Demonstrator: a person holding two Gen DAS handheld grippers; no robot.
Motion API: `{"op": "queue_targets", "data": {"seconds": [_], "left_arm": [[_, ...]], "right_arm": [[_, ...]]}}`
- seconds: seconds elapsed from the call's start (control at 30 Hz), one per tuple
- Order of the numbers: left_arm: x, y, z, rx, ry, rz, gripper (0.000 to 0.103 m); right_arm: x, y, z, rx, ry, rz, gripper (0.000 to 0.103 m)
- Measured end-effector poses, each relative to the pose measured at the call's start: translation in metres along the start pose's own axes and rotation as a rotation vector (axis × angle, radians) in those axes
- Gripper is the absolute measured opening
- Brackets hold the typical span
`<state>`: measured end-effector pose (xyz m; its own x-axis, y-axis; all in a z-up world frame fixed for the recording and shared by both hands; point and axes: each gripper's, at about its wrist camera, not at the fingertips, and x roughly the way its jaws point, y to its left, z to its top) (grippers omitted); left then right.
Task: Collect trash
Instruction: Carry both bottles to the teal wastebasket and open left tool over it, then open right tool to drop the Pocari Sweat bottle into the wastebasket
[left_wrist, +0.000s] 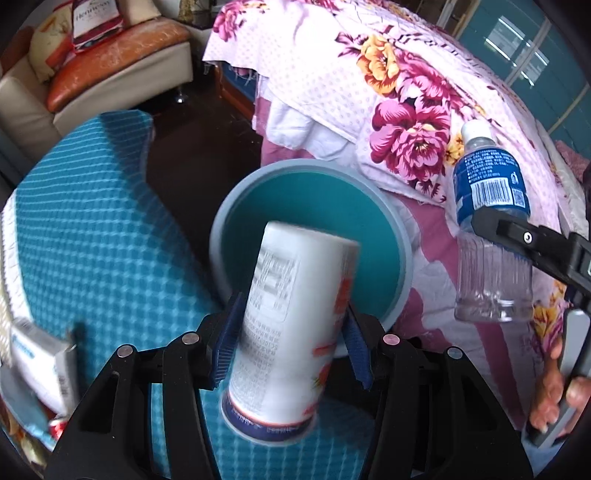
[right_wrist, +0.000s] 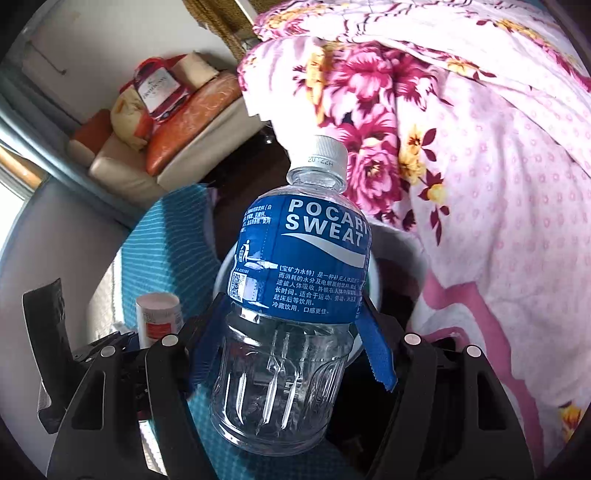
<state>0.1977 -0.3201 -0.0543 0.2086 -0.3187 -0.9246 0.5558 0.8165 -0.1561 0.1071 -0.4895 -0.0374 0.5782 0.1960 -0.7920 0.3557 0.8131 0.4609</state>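
My left gripper (left_wrist: 288, 347) is shut on a white can (left_wrist: 291, 328) with printed text and red marks, held tilted in front of a round teal bin (left_wrist: 400, 236). My right gripper (right_wrist: 291, 332) is shut on an empty clear Pocari Sweat bottle (right_wrist: 303, 280) with a blue label and white cap. That bottle (left_wrist: 491, 229) also shows in the left wrist view, held to the right of the bin. The bin's pale rim (right_wrist: 402, 240) shows behind the bottle in the right wrist view, where the can (right_wrist: 159, 317) appears at lower left.
A bed with a pink floral quilt (left_wrist: 399, 110) fills the right side. A teal checkered cloth (left_wrist: 92, 221) covers a surface at left, with a white packet (left_wrist: 40, 365) on it. A sofa with an orange cushion (left_wrist: 110, 62) stands at the back left. Dark floor lies between.
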Motion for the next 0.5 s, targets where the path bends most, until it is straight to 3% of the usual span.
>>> {"op": "queue_targets", "data": {"seconds": [0.03,0.1,0.17,0.5], "left_arm": [[0.003,-0.001,0.002,-0.001,0.003,0.0,0.053],[0.01,-0.003,0.003,0.001,0.015,0.004,0.069],[0.013,-0.002,0.0,0.006,0.007,0.028,0.077],[-0.007,0.008,-0.026,-0.012,-0.007,0.036,0.078]], "right_arm": [[0.003,-0.002,0.002,0.004,0.004,-0.002,0.065],[0.008,-0.006,0.004,0.008,0.013,-0.004,0.065],[0.011,-0.005,0.005,0.003,0.019,-0.004,0.065],[0.03,0.008,0.004,-0.027,0.052,0.002,0.065]]}}
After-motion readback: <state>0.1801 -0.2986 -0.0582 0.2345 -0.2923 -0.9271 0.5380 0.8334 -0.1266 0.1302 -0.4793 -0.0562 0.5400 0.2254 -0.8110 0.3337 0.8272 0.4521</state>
